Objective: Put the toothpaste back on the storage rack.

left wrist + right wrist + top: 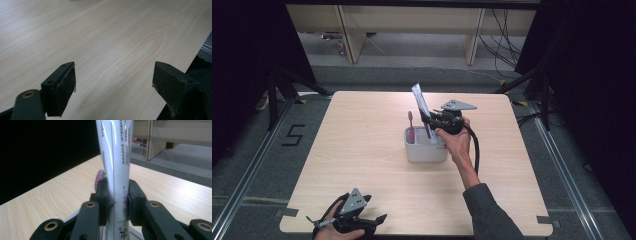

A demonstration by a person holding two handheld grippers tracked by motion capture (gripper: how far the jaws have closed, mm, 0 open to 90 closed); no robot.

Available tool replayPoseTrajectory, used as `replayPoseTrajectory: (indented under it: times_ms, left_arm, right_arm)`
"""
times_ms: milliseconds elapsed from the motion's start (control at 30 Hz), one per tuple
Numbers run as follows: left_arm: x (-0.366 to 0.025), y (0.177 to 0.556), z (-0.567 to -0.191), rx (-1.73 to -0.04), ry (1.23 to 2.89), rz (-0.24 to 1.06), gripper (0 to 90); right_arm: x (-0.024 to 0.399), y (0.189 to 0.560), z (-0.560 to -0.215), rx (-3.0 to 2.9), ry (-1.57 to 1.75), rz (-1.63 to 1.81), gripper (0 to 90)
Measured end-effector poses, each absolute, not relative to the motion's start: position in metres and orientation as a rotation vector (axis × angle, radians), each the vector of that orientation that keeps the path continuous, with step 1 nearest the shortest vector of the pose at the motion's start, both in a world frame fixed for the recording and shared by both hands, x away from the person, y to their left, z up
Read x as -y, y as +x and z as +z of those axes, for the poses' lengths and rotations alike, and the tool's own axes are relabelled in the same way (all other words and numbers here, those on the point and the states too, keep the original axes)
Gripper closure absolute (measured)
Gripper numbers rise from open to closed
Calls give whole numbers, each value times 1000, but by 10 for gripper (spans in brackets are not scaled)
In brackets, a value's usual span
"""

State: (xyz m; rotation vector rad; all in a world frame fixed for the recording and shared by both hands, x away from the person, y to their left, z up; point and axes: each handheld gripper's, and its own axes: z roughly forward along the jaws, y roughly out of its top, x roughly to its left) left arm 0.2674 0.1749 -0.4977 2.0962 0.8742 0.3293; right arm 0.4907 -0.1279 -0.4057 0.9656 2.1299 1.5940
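The table [362,150] carried a grey holder [425,149] near its centre, a pink toothbrush [410,126] standing in it; the right gripper [432,120] was clamped on a white toothpaste tube [117,165] — long axis upright, lower end directly above the holder, so the move looked to be straight down; the left gripper [112,85] stood wide and empty at the near edge — well apart.

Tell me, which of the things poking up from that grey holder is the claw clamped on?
The white toothpaste tube, the tallest of them. The right claw pinches it, while the pink toothbrush stands free at the holder's left end.
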Motion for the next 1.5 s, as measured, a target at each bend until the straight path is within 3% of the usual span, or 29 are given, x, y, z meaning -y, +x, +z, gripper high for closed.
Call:
replayPoseTrajectory:
  times_ms: [900,1067,1500]
  left_arm:
    - [-174,267,-498,-872,2103,309,185]
    - [-171,265,-499,-874,2096,258,185]
    - [-173,267,-499,-871,2104,286,185]
  right_arm:
    - [131,485,-425,-2213,989,1474,745]
    - [132,481,-426,-2224,958,1429,745]
    - [133,477,-430,-2238,967,1402,744]
